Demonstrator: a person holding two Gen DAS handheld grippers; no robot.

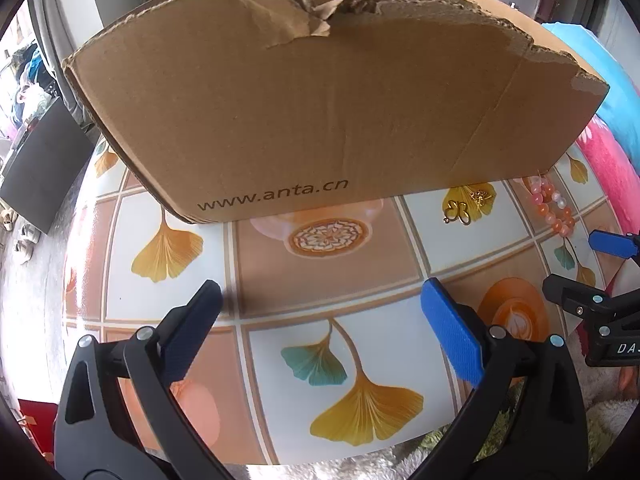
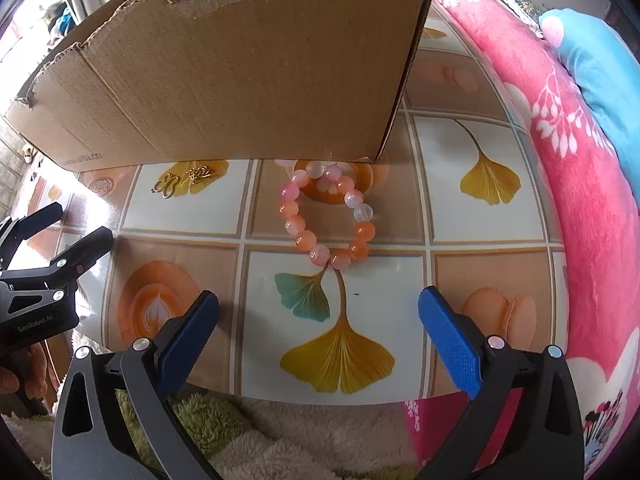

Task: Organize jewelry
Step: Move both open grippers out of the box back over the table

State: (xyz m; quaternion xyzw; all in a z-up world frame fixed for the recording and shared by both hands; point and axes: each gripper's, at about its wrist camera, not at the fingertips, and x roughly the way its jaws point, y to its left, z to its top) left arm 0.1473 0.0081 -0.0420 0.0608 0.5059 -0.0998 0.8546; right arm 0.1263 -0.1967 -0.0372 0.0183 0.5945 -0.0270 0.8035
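1. The bead bracelet (image 2: pixel 329 214) lies on the patterned table (image 2: pixel 496 236), ahead of the right gripper (image 2: pixel 319 307), whose fingers are spread wide and empty.
2. The loop's long axis runs away from the gripper to the cardboard box (image 2: pixel 240 68).
3. The left gripper (image 1: pixel 321 300) is likewise wide and empty.
4. Two gold charms (image 1: pixel 466 205) lie near the box, ahead and right of the left gripper.
5. The box reads "www.anta.cn".
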